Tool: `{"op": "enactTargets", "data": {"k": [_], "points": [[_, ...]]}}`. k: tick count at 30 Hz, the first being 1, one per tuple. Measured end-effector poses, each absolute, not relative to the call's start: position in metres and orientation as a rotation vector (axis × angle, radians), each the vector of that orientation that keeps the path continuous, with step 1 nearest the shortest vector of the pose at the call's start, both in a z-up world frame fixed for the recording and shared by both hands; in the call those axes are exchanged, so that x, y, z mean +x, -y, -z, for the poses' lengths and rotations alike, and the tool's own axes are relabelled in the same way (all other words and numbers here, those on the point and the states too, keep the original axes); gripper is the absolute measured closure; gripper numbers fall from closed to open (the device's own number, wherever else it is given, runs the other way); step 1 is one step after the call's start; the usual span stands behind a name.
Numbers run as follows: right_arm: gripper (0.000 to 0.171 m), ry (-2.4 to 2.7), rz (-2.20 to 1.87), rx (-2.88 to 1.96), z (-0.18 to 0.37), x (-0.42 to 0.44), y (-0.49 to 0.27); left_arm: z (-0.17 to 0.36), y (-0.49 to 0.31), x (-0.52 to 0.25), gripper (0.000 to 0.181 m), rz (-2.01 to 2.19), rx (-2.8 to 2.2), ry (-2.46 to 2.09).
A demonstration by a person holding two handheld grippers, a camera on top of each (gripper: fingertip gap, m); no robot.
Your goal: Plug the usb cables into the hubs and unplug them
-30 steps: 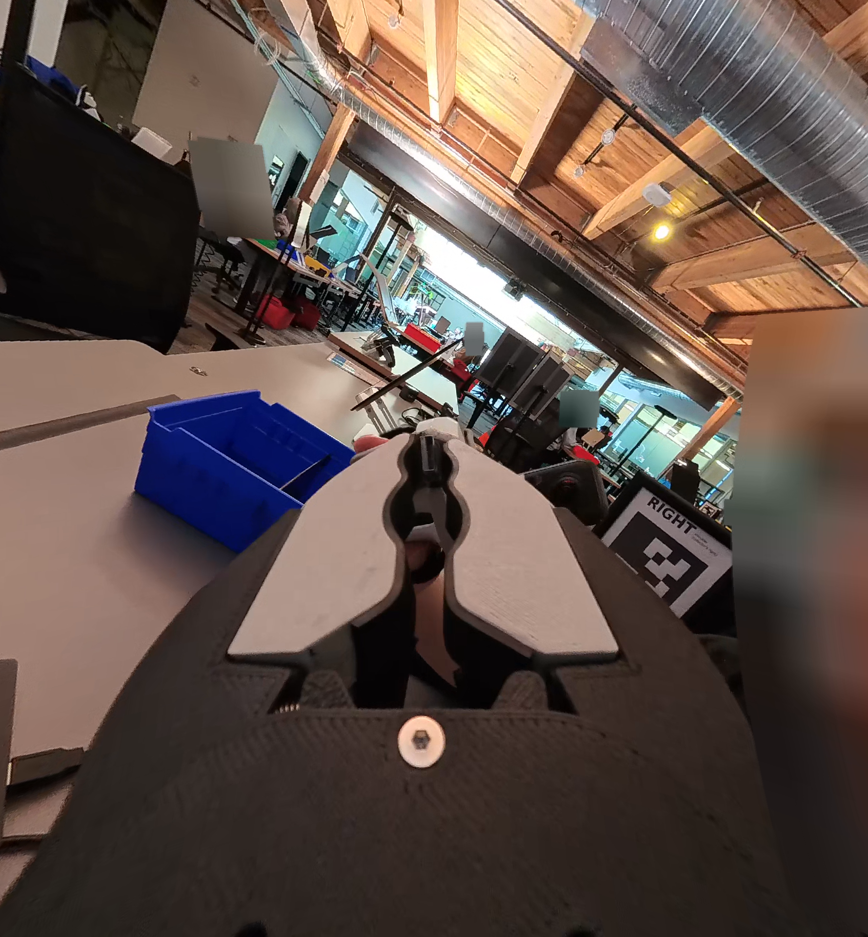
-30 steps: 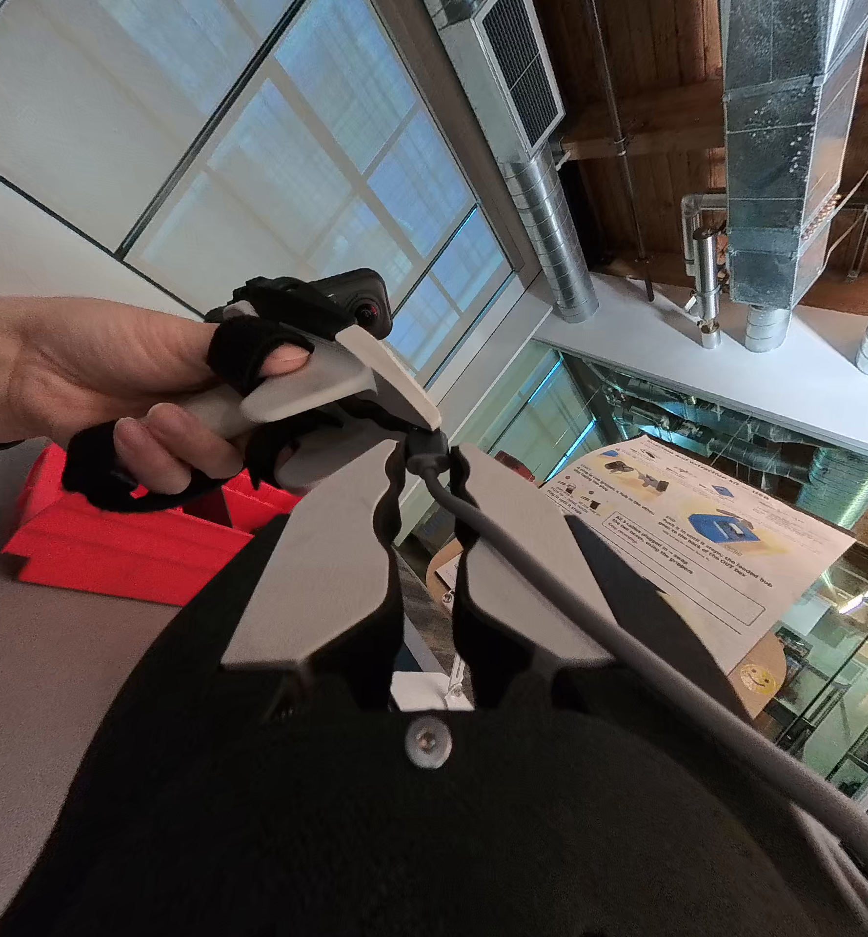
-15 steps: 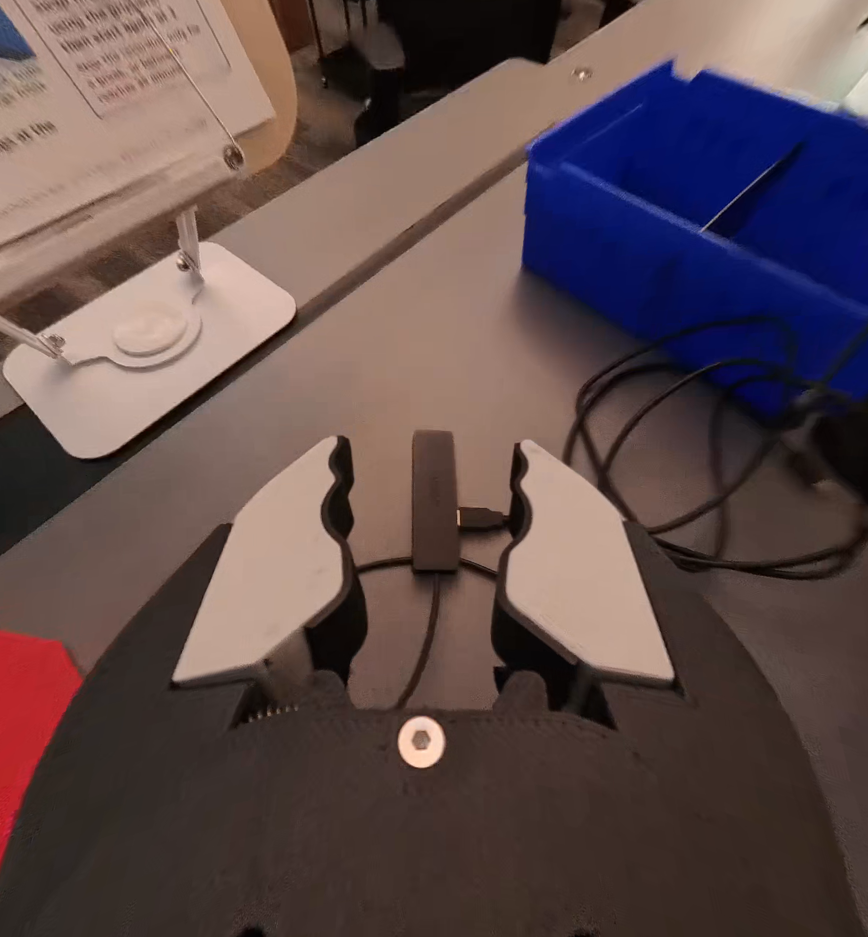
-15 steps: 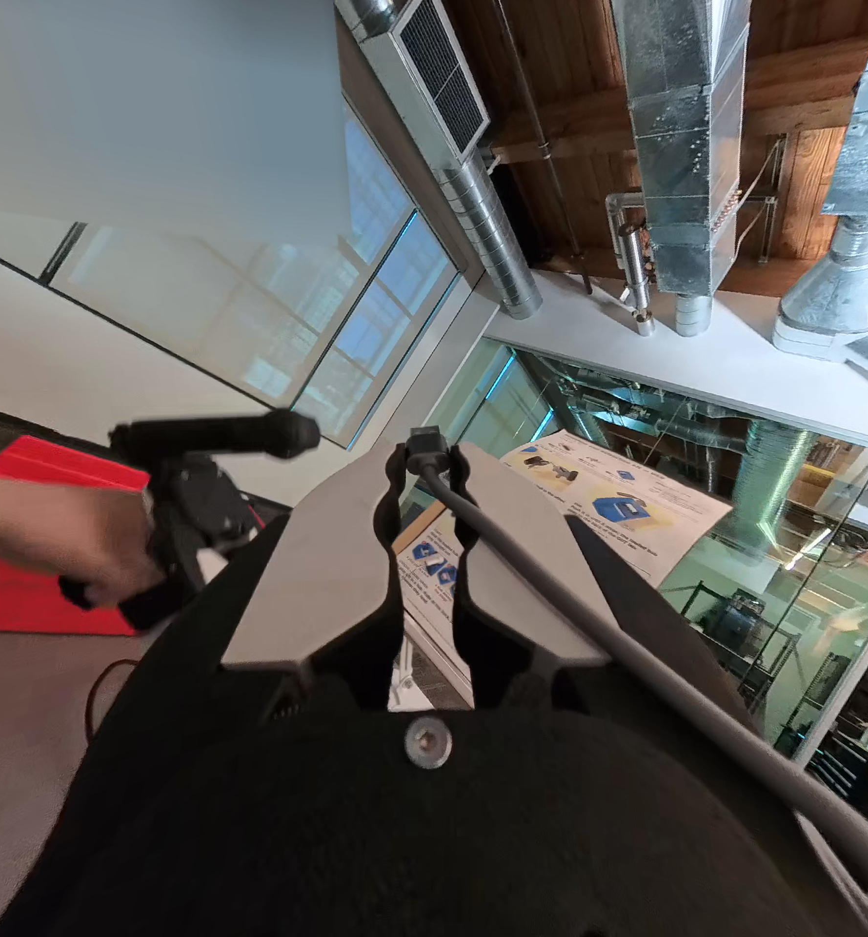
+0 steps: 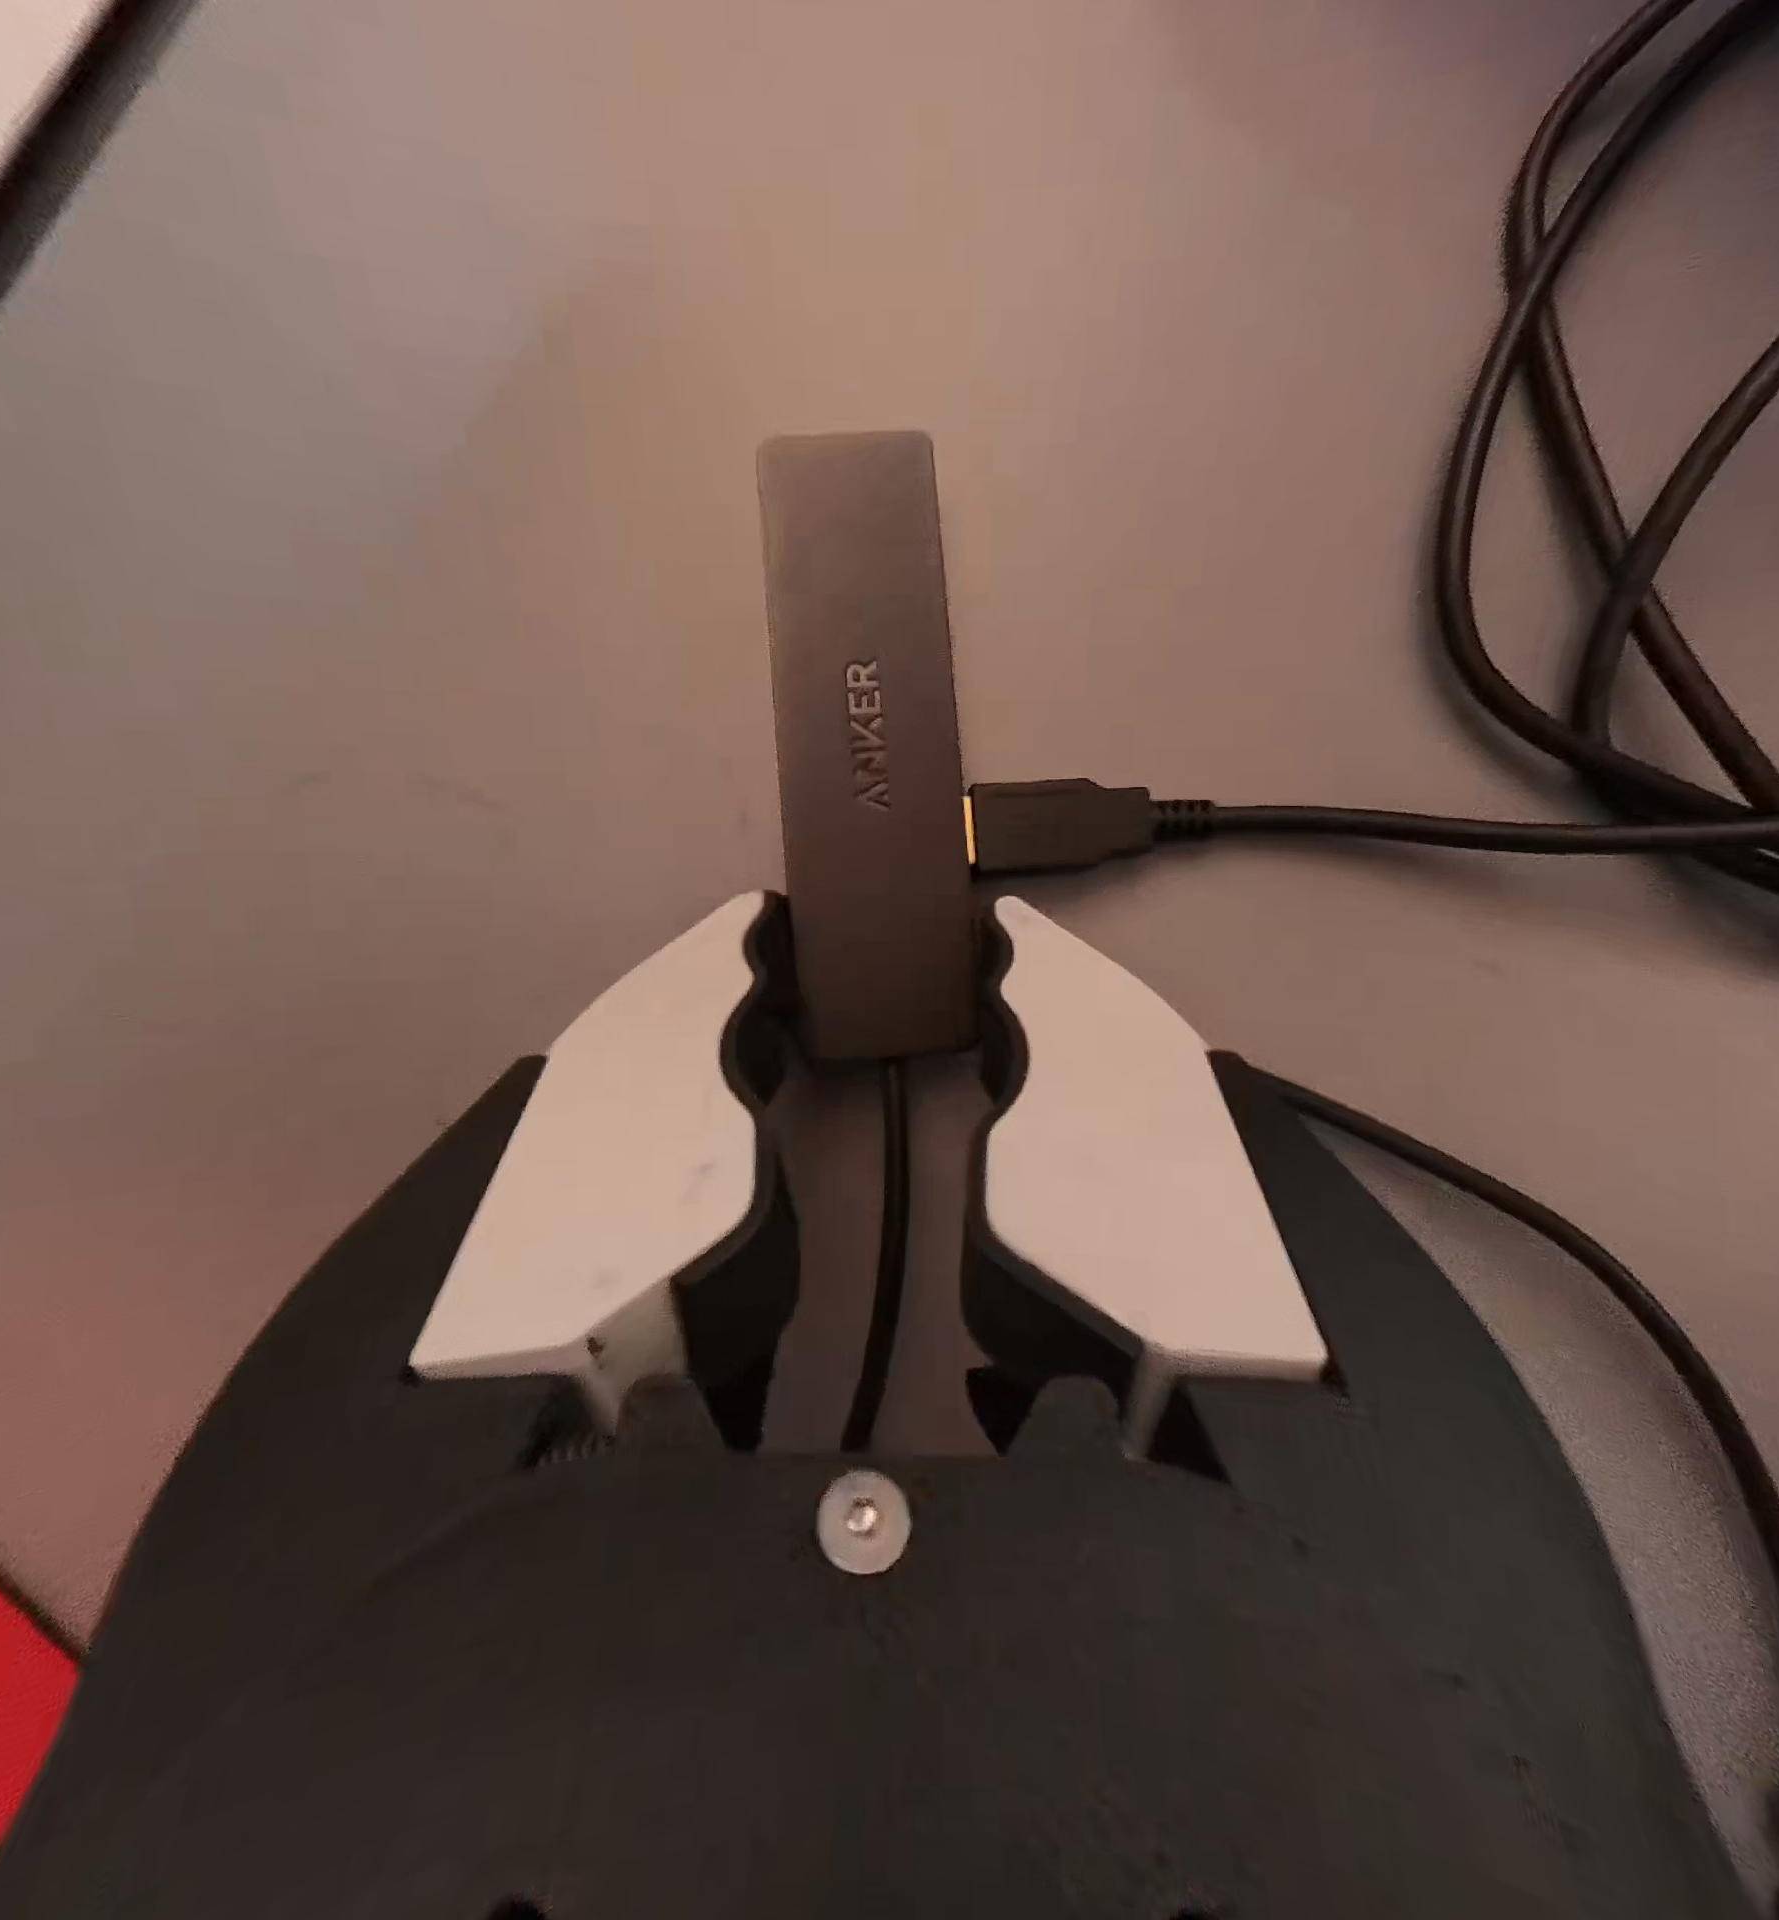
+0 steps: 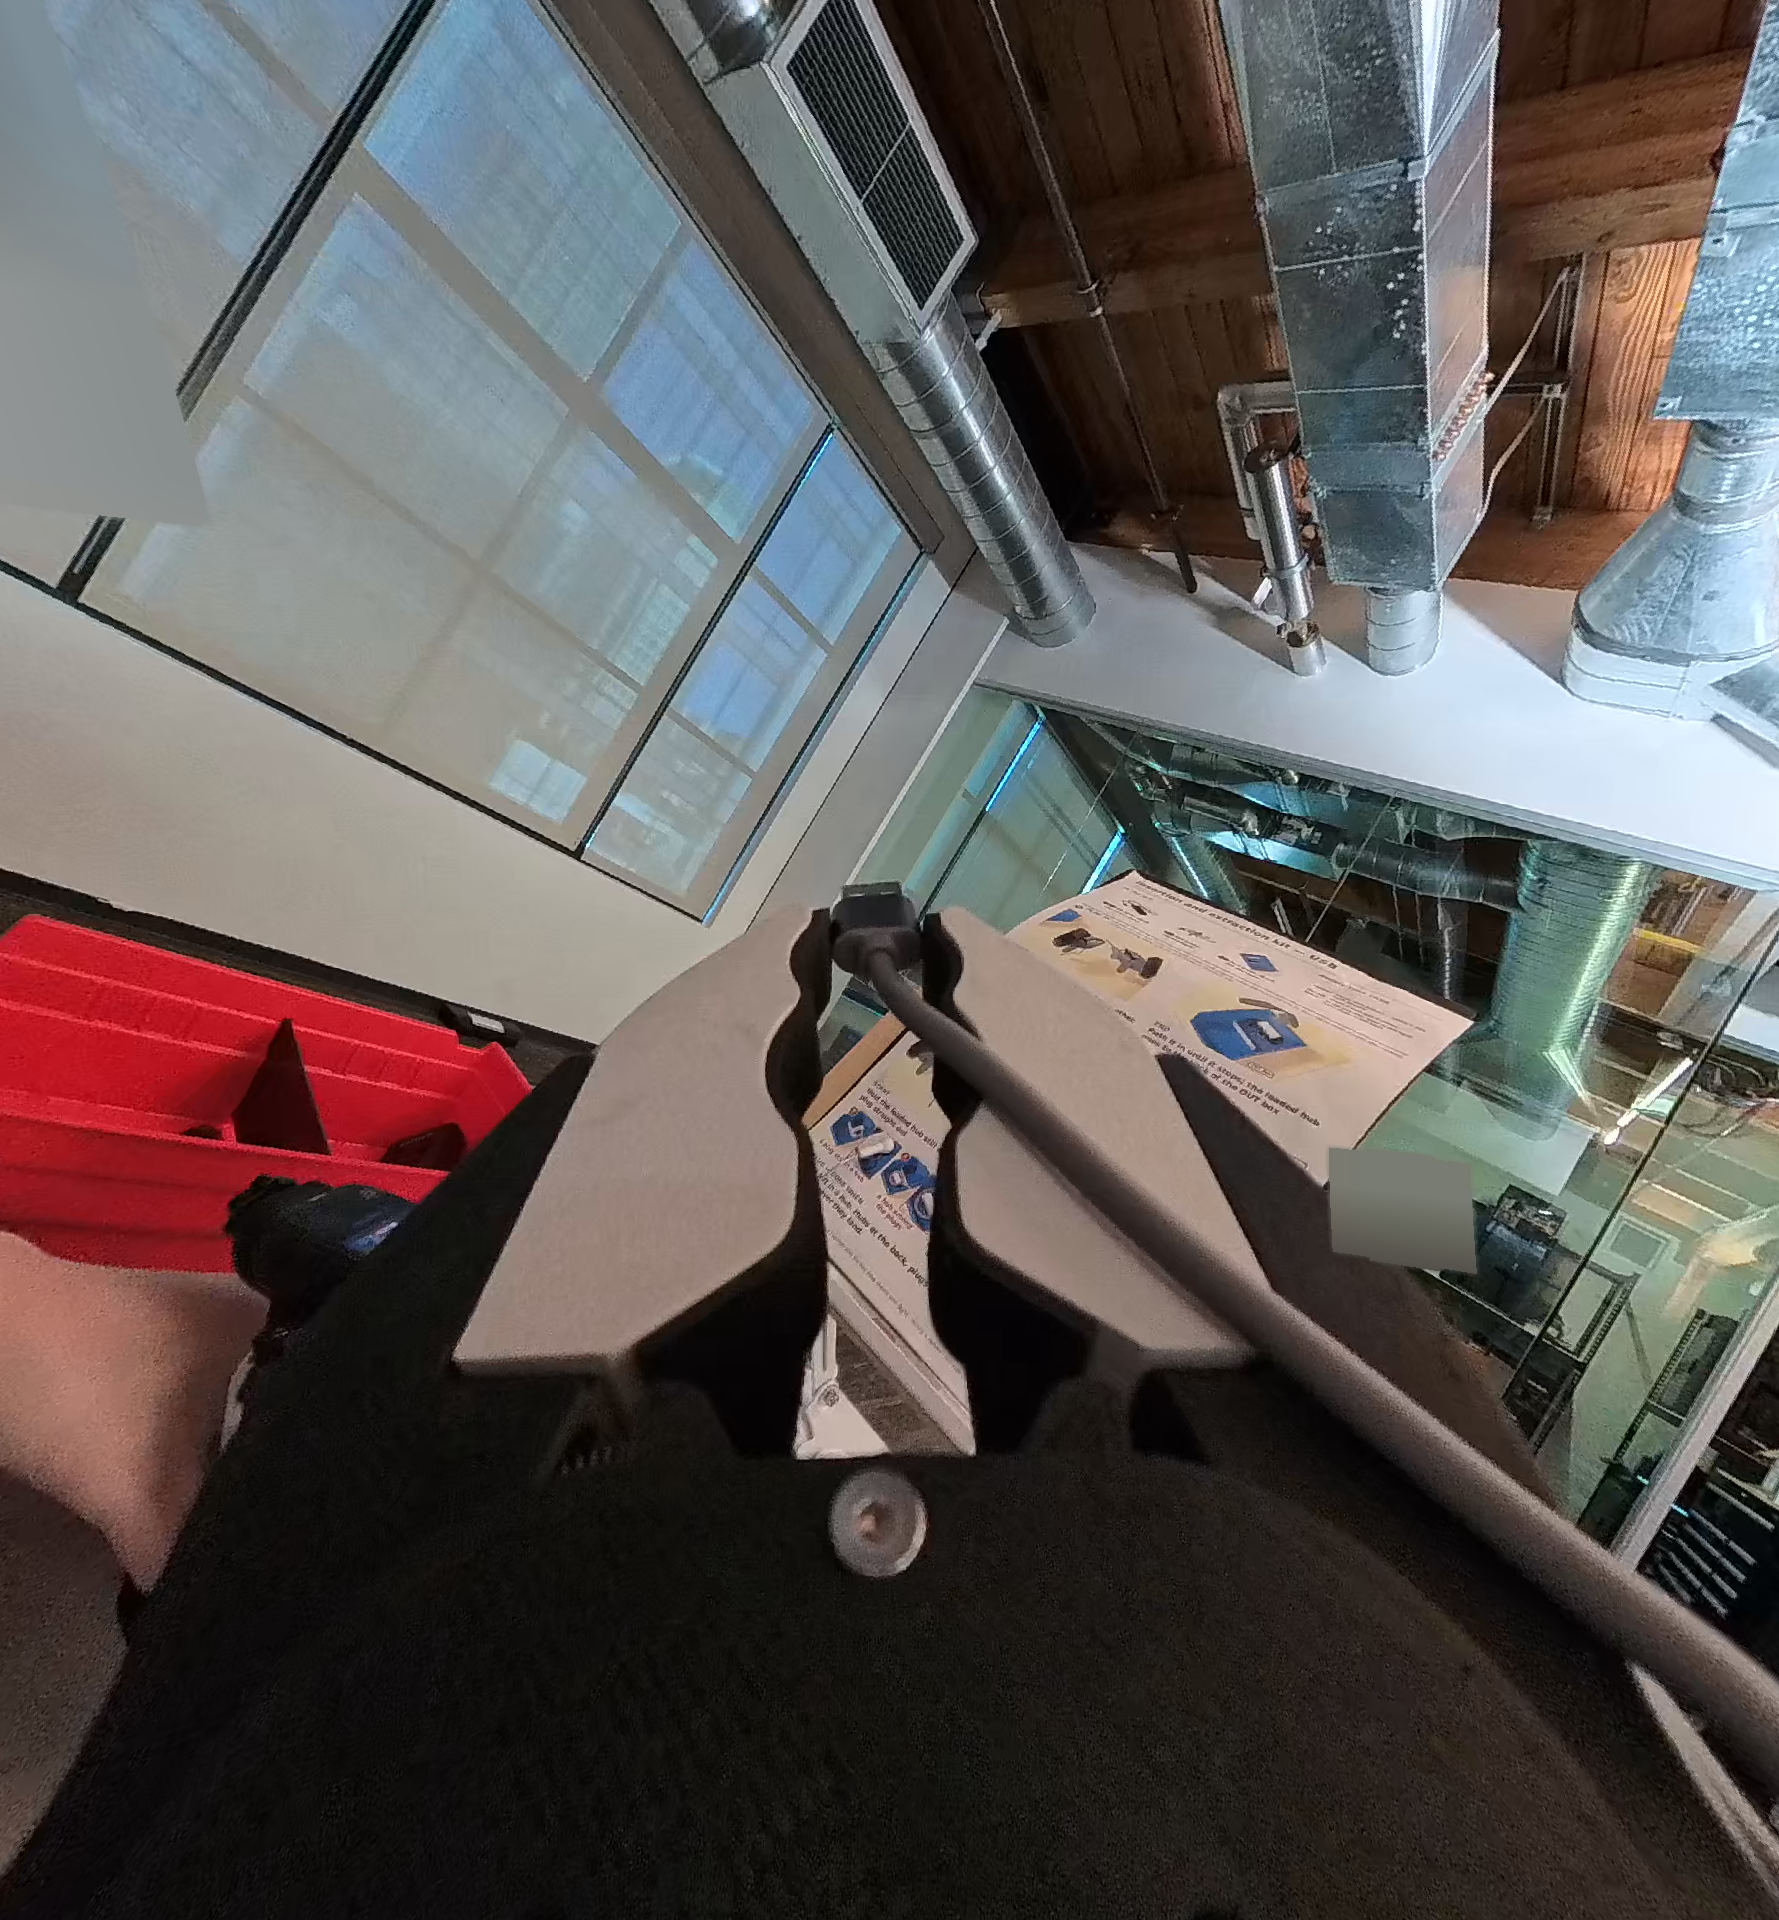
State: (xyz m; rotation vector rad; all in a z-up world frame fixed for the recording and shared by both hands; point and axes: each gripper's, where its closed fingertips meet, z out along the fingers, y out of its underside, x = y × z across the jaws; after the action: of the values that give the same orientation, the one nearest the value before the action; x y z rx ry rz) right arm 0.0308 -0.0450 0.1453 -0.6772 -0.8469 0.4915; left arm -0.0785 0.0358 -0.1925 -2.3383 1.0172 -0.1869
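Your left gripper (image 5: 880, 914) is down over the grey table (image 5: 449, 520), its two fingers closed in on the near end of the dark hub (image 5: 864, 727); they look to be touching both sides, so read it as a grip, though how firm is not clear. The hub lies flat, long axis pointing away from you, its own lead running back between the fingers. One black plug (image 5: 1056, 826) already sits in the hub's right side, just ahead of your right-hand finger, and its cable (image 5: 1487, 831) trails off to a loose tangle at the right. Your right gripper (image 6: 869, 935) is up in the air, aimed at the ceiling, clamped on a black connector (image 6: 869, 920) with a grey cord (image 6: 1280, 1351) trailing back over the right finger. A red bin (image 6: 137, 1060) sits at left. Risks from here: the hold is only on the hub's tail, so a sideways push could pivot it. The seated plug is near your finger and could get knocked. The free connector's orientation is hidden, so it may meet the port wrong way round.
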Motion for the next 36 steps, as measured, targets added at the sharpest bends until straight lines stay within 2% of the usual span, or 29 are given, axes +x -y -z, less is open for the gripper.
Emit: {"op": "enactTargets", "data": {"k": [4,10,14,21,31,36], "points": [[0.154,0.843,-0.494,-0.680,-0.146,0.032,0.045,0.191,-0.038,-0.079,0.143,0.095,-2.294,-1.033],[0.154,0.857,-0.496,-0.704,-0.143,0.029,0.041,0.191,-0.038,-0.077,0.148,0.135,-2.302,-1.030],[0.154,0.866,-0.490,-0.721,-0.140,0.026,0.038,0.175,-0.048,-0.087,0.148,0.009,-2.249,-0.998],[0.154,0.862,-0.454,-0.735,-0.139,0.026,0.035,0.098,-0.051,-0.101,0.149,0.020,-2.076,-0.855],[0.154,0.835,-0.365,-0.771,-0.153,0.051,0.031,-0.054,-0.007,-0.131,0.148,0.259,-1.692,-0.651],[0.154,0.894,-0.535,-0.886,-0.142,0.044,0.025,-0.094,0.025,-0.134,0.149,0.435,-1.567,-0.648]]}}
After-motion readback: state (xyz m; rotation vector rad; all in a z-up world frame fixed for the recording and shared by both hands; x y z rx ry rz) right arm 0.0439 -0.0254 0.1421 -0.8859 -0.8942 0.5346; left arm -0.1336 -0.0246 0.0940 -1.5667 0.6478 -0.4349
